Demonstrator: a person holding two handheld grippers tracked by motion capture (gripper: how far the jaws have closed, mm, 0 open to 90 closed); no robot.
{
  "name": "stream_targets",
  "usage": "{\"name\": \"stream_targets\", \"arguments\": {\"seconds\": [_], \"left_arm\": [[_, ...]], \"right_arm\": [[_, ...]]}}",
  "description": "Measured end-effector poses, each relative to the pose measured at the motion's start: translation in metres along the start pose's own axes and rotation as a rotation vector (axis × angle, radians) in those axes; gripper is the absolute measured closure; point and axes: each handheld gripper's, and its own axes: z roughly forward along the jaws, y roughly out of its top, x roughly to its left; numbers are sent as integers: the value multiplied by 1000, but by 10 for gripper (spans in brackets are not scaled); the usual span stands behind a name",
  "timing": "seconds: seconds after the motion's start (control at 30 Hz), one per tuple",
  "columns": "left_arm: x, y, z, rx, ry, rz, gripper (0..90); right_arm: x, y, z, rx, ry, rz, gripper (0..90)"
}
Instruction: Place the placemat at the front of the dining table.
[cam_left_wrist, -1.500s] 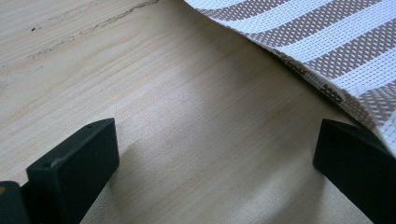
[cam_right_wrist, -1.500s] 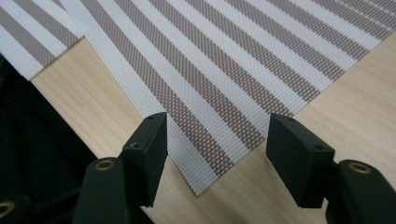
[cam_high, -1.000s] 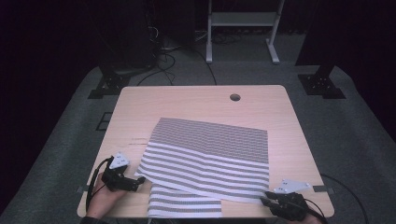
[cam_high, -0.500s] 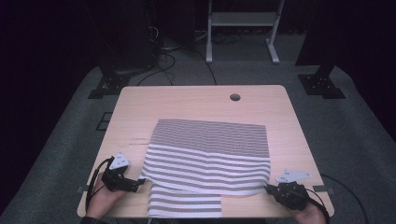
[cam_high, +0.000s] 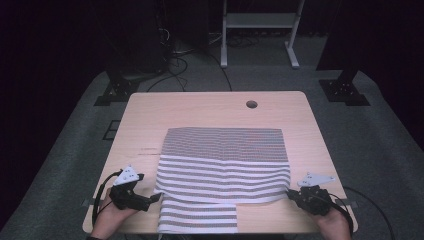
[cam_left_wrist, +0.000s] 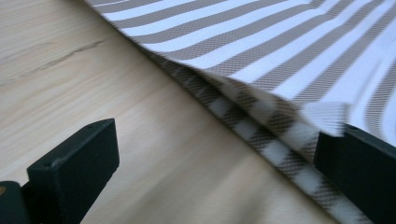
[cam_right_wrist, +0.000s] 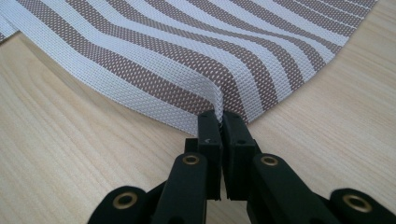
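Striped woven cloth (cam_high: 224, 172) folded on table (cam_high: 200, 112), right gripper (cam_right_wrist: 219, 116) fingers pinching its edge, left gripper (cam_left_wrist: 210, 158) fingers wide.

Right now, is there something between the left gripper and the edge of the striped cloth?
Nothing visible. The left gripper is open, with bare table between its jaws and the striped cloth edge beside one jaw.

light wood table (cam_high: 200, 117), striped woven mat (cam_high: 225, 170) lying on near half
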Motion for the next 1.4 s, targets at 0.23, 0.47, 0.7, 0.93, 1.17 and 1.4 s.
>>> {"name": "stream_targets", "arguments": {"seconds": [0.23,0.47,0.7,0.93,1.17,1.4], "left_arm": [[-11,5,-1,-31,-25,47,109],[-11,7,-5,-55,-39,30,255],[-14,12,-5,-52,-85,33,556],[-13,14,-6,-16,-80,-1,807],[-14,19,-7,-1,-58,-28,870],[-11,22,-8,-14,-57,-30,870]], "right_arm": [[0,0,0,-1,-2,-3,870],[0,0,0,-2,-2,-4,871],[1,1,0,-7,-2,-11,871],[1,1,-1,-13,-2,-11,871],[1,3,-2,-28,-2,-12,872],[-3,5,-6,-59,9,4,874]]}}
